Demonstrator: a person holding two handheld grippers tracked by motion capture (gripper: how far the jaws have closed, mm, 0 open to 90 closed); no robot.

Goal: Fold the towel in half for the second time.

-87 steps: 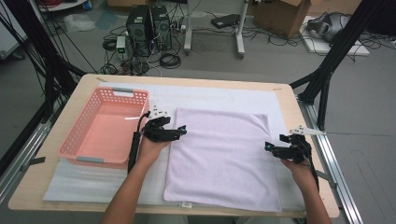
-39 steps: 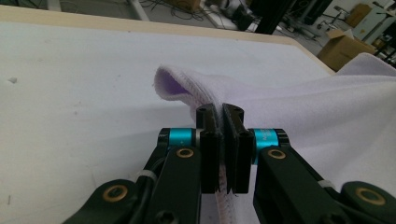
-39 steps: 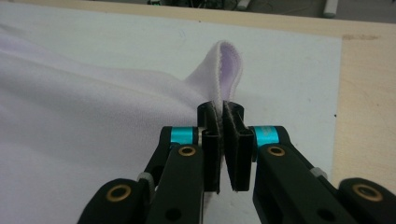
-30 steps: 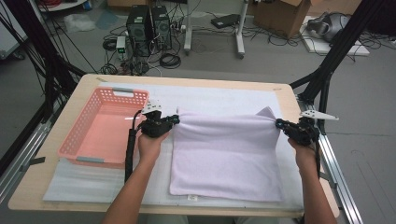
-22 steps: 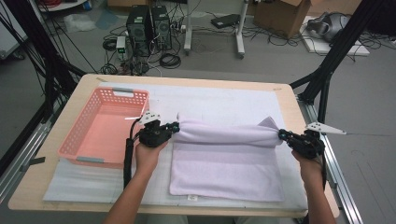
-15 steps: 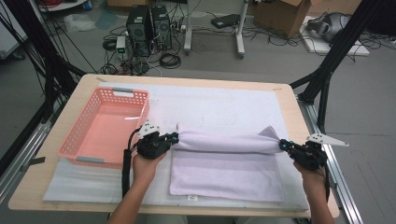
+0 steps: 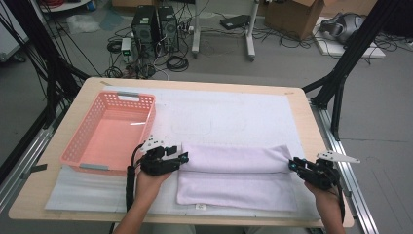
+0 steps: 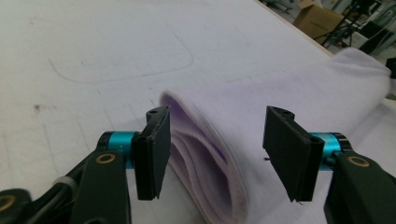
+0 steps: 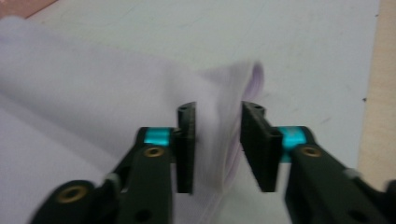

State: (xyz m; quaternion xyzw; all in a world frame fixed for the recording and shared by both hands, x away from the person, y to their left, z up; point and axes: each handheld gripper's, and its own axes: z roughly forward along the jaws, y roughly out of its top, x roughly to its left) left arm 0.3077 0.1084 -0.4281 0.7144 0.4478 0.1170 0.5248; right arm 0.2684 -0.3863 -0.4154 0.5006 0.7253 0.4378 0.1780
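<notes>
Table (image 7: 58, 195) carries a white mat (image 7: 234, 112), a pink basket (image 7: 109, 131) at the left, and a lilac towel (image 7: 234, 183) in the middle near the person's edge. The towel lies folded: its far part is laid over the near part, and the fold runs from side to side. Probably this is why the two hands stand at its two ends, each one at a corner of the upper layer, so that the layer comes down straight.

Left tongs (image 8: 212, 149) have just been opening and now stand wide, with the towel edge between the jaws but loose, touching no pad. Right tongs (image 9: 217, 142) have also just been opening; the gap is narrower, the cloth passes between the jaws, and I judge it released.

The high view gives the whole fold and the empty basket. The left gripper view shows the several layers at the towel's end, which from above look like one soft roll.
</notes>
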